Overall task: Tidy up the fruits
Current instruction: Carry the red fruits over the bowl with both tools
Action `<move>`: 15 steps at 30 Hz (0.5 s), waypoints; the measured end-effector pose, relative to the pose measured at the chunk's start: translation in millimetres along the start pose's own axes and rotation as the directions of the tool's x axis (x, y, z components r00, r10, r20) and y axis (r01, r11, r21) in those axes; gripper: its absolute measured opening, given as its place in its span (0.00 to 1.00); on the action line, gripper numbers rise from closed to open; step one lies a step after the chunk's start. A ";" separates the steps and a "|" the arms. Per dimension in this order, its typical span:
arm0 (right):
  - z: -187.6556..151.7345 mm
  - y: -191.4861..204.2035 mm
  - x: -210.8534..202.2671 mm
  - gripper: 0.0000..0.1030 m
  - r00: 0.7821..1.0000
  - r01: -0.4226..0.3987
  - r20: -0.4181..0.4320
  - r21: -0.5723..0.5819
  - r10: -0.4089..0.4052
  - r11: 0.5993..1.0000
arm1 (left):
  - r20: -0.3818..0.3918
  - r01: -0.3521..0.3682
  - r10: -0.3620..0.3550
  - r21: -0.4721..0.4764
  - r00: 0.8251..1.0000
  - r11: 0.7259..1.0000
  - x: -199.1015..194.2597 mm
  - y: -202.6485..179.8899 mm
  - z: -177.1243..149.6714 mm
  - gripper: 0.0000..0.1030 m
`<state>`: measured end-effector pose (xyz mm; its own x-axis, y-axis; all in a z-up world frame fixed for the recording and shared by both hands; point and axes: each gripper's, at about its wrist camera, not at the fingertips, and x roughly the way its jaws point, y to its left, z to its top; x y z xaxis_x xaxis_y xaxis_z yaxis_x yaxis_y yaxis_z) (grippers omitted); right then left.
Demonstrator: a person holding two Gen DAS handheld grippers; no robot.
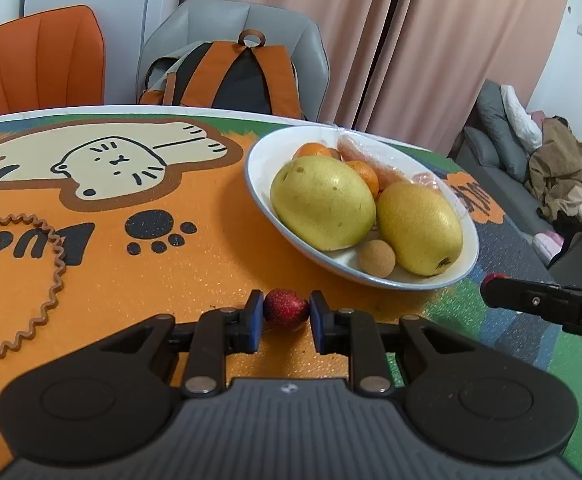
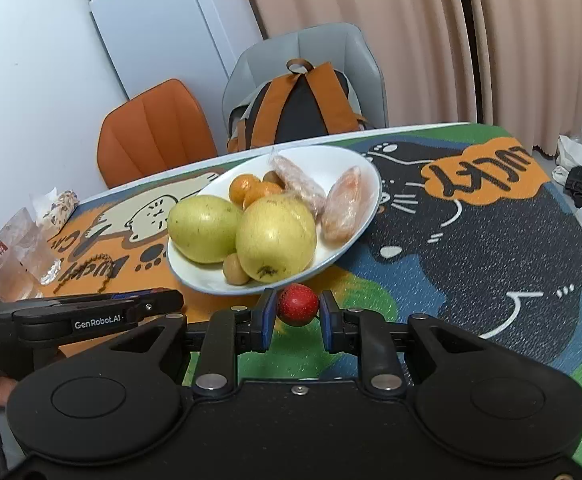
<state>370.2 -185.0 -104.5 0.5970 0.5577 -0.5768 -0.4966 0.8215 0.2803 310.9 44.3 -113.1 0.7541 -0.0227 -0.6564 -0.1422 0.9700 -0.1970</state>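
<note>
Here we have the left gripper (image 1: 286, 317) pinching a small dark-red fruit (image 1: 286, 313) between its blue pads, low over the orange part of the table mat (image 1: 139, 280). Our right gripper (image 2: 295, 317) likewise clamps a brighter red fruit (image 2: 297, 304), held just before the near rim of the white bowl (image 2: 355, 160).

On the side of the left gripper, seen from the right wrist view, we read "GenRobot.AI" in white letters. The mat carries "Lucky" in black beside paw prints, and again inside an orange cloud shape on the dark side; a cream cartoon cat (image 1: 111, 160) and a black cat (image 2: 471, 240) are drawn on it.

The bowl holds two large yellow-green fruits (image 1: 323, 200), a small tan round one (image 1: 378, 258), mandarins (image 2: 251, 190) and two pieces wrapped in clear film (image 2: 343, 208). A brown zigzag ring (image 1: 57, 272) lies on the mat at the left, and crumpled clear wrappers (image 2: 27, 248) sit near the table's far left edge.

Beyond the table we see an orange chair (image 1: 39, 68), a grey chair bearing an orange-and-black backpack (image 1: 235, 76), pink curtains (image 1: 451, 40), a white fridge (image 2: 163, 28) and a grey sofa (image 1: 503, 168) heaped with clothes.
</note>
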 end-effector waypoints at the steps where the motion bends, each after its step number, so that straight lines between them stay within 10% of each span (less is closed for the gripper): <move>1: 0.8 0.1 -1.0 0.21 1.000 0.001 0.002 -0.002 -0.001 1.000 | 0.002 0.001 -0.001 0.000 1.000 1.000 -0.7 0.4 0.5 0.22; 15: 18.6 2.0 -8.7 0.21 0.999 0.019 0.047 -0.025 -0.018 1.000 | 0.035 0.003 -0.003 -0.010 0.999 1.000 -20.3 3.9 7.2 0.22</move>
<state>375.7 -186.0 -84.7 0.6349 0.5477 -0.5449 -0.5005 0.8289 0.2500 299.7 50.2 -95.3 0.7765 -0.0167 -0.6299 -0.1465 0.9675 -0.2063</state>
